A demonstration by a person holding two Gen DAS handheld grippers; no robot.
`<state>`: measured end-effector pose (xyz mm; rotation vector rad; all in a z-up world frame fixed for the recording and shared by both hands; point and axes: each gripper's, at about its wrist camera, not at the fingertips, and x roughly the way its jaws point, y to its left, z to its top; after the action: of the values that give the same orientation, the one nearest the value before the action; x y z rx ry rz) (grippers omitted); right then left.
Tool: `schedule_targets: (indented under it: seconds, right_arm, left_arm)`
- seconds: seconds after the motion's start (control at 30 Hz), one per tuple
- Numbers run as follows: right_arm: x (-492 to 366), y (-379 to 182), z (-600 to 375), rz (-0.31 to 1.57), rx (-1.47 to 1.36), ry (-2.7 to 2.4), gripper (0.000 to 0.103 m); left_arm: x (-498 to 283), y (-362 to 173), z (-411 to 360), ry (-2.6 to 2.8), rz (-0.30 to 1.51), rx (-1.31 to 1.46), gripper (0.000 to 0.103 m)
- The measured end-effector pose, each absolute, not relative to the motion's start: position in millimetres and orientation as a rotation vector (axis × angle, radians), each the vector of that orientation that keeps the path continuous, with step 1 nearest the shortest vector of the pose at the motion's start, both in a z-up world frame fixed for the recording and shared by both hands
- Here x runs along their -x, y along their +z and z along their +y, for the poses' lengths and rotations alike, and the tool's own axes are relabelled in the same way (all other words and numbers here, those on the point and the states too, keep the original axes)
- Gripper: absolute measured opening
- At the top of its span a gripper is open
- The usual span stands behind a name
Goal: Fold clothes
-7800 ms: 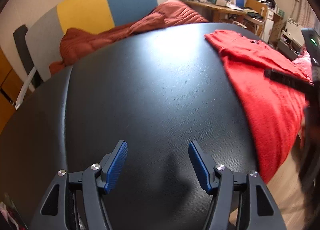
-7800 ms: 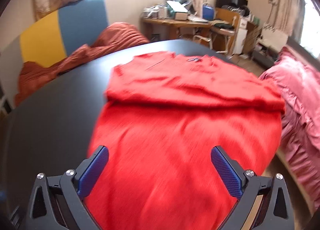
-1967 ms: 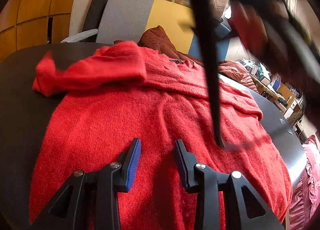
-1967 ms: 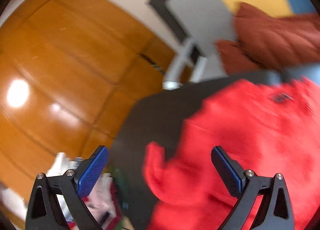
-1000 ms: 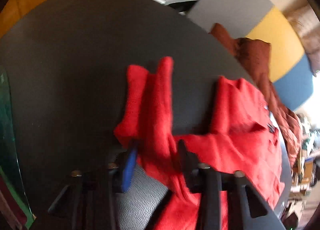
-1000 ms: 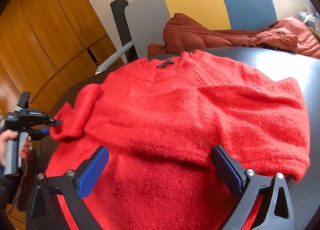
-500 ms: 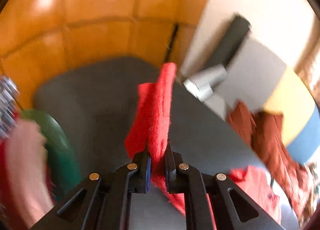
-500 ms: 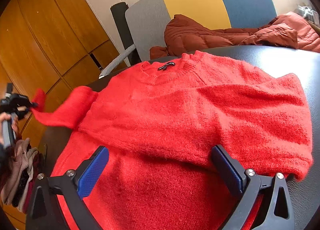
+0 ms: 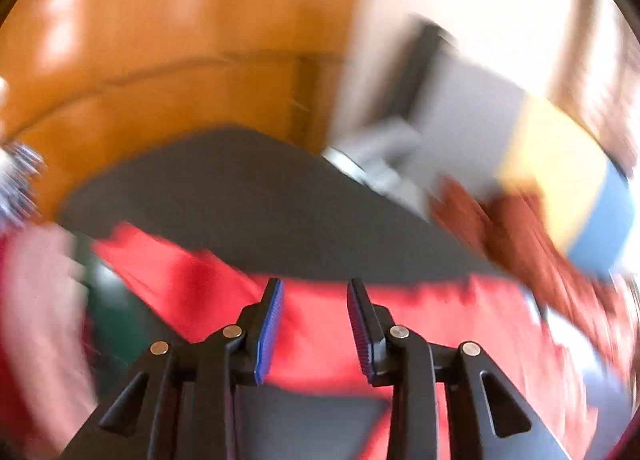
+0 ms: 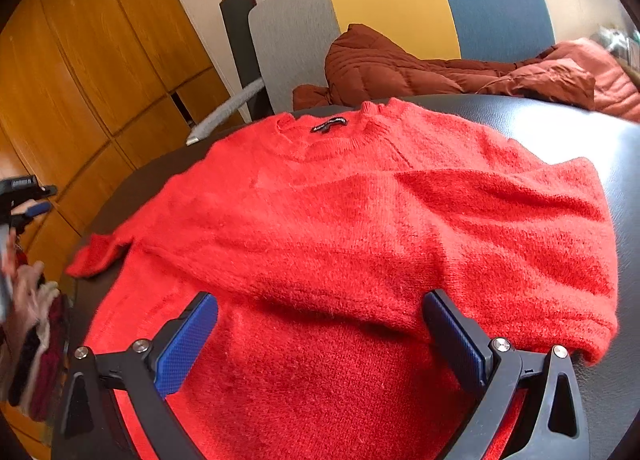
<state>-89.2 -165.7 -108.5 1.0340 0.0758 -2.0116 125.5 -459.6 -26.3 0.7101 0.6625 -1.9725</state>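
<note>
A red knit sweater [image 10: 360, 228] lies spread on the dark round table [image 10: 580, 128], collar at the far side, one sleeve folded across its front. Its other sleeve [image 10: 100, 252] lies stretched out to the left at the table's edge. My right gripper [image 10: 320, 336] is wide open just above the sweater's lower body, holding nothing. My left gripper [image 9: 314, 324] is open over the stretched sleeve [image 9: 192, 280] in its own blurred view; it also shows small at the far left of the right wrist view [image 10: 28, 200].
A grey, yellow and blue chair back [image 10: 400, 8] stands behind the table with a rust-brown quilted jacket [image 10: 440, 68] on it. Orange wooden cabinets [image 10: 92, 72] fill the left. A pile of clothes [image 10: 36, 340] sits low at the left beside the table.
My left gripper has opened and let go of the sleeve, which now lies stretched out flat at the table's left edge. My right gripper has stayed open over the sweater.
</note>
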Motion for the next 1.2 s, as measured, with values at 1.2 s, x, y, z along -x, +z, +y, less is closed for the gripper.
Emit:
schedule_targets:
  seconds: [1.2]
  right_arm:
    - [77, -116, -296, 0.647, -0.936, -1.869, 0.103]
  left_arm:
    - [-107, -132, -377, -2.265, 0.872, -0.711, 0.052]
